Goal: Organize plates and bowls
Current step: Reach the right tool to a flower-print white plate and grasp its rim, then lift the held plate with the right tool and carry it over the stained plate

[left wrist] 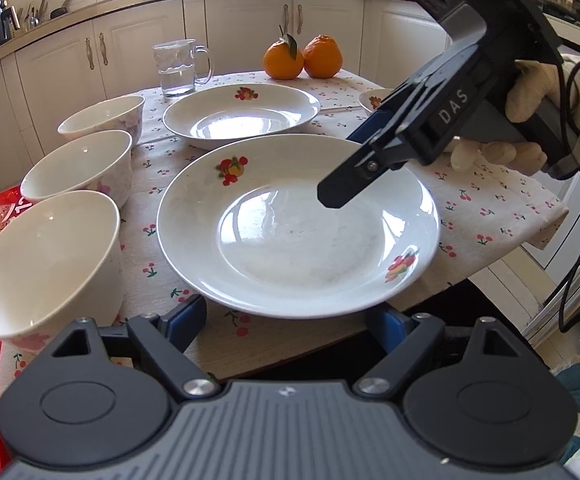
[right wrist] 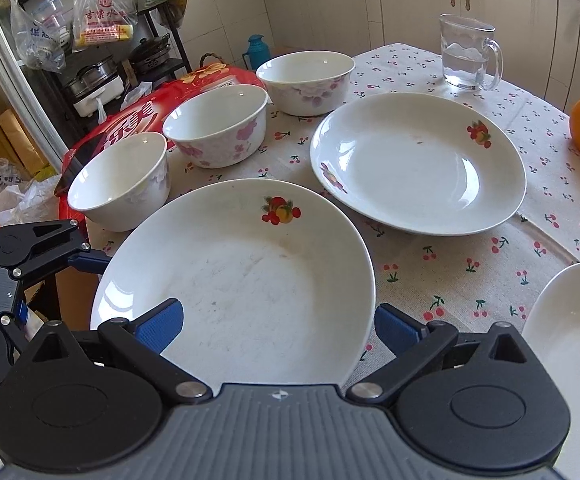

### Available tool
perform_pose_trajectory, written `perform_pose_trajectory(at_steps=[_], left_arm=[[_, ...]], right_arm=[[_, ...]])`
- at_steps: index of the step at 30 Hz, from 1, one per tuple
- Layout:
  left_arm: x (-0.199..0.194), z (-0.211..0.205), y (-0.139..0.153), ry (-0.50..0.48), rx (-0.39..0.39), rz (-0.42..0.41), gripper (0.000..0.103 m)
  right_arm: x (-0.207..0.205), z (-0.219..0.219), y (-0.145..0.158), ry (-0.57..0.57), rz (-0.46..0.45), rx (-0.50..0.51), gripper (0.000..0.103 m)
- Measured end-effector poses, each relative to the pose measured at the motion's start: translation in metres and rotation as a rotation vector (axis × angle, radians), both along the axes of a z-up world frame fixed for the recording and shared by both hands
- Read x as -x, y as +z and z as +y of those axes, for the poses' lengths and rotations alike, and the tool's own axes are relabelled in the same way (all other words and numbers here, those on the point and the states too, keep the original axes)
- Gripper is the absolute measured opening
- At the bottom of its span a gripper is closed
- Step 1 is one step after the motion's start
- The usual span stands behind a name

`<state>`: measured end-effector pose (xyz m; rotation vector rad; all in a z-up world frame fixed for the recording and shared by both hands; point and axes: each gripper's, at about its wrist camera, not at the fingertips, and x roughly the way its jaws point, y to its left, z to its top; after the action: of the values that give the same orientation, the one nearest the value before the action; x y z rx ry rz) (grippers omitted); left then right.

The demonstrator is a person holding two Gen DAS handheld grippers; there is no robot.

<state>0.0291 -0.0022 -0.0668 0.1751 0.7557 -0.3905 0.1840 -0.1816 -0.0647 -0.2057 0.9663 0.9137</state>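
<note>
The table fills both views under a cherry-print cloth, with white cabinets curving along the top of the left wrist view. On the cloth the near plate sits dead centre of that view, its front edge hanging past the table edge. A second plate lies just behind it, well apart from the first, and a third plate cuts in at the lower right of the right wrist view, a brown stain in its well.

Three bowls run in a line up the left side, the nearest at lower left just beside the near plate, the next close behind it, and the last beyond; they crowd that flank. Under the nearest bowls a red box shows.

Left gripper: jaws roughly half spread, either side of the near plate's front rim, and the rim hides the tips, so I cannot tell whether the pads touch. Right gripper: jaws wide astride that same plate's rim, left pad over the plate, right pad outside it on the cloth, nothing pinched. In the left wrist view it slants in from the upper right, held by a gloved hand, one finger above the plate's well.

Further back, a glass mug of water at upper centre, and two oranges touching each other beside it.
</note>
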Motion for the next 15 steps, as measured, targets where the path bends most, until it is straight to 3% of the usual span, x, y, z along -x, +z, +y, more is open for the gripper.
perform_pose_trajectory(at_steps=[15], left_arm=[[-0.002,0.0,-0.001,-0.02,0.008,-0.005,0.086]], right_arm=[[-0.038,0.018,-0.007,0.075,0.096,-0.011,0.094]])
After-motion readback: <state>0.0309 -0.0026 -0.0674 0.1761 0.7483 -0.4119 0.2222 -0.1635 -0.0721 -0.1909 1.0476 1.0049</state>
